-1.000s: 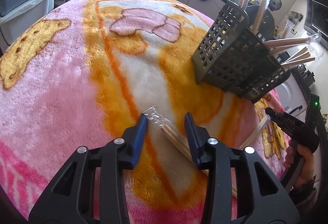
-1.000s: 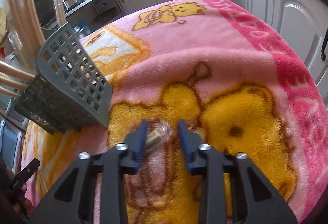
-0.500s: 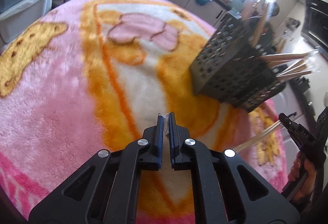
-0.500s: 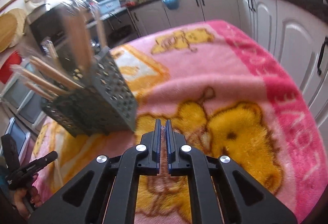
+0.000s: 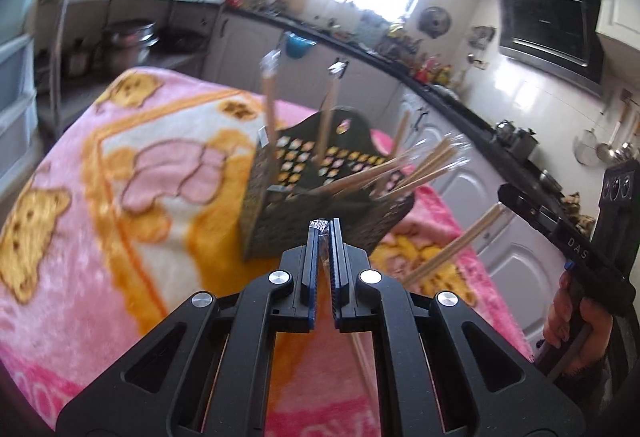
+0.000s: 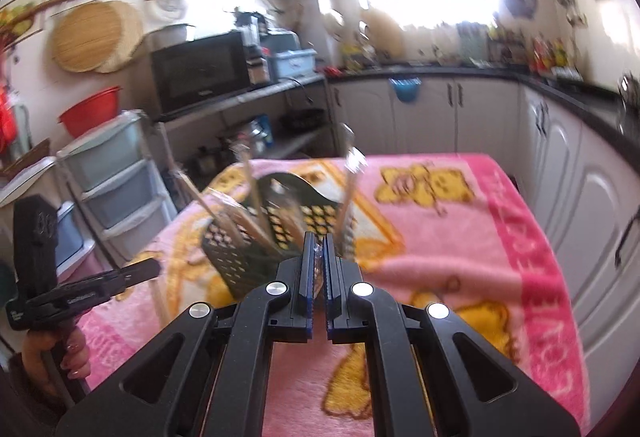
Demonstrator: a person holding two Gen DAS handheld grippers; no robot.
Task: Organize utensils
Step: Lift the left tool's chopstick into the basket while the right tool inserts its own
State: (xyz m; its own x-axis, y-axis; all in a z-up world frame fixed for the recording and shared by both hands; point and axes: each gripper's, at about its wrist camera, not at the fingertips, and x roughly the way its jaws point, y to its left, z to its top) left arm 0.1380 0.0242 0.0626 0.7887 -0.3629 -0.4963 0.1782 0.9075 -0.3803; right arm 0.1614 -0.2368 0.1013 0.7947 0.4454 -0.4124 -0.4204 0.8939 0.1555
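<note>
Lifted chopsticks (image 5: 323,227) — pinched between jaws

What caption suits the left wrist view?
Left tongs shut on wrapped chopsticks, raised before the basket.

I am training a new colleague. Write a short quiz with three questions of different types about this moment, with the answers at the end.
1. True or false: the left claw is wide open.
2. Multiple choice: where does the dark utensil basket stand? A) on the pink blanket; B) on the counter; C) on the floor.
3. Fill in: the right claw is shut on a pair of wrapped ____.

Key
1. False: it is shut on wrapped chopsticks.
2. A.
3. Chopsticks; the left view shows them sticking out from the right claw.
</note>
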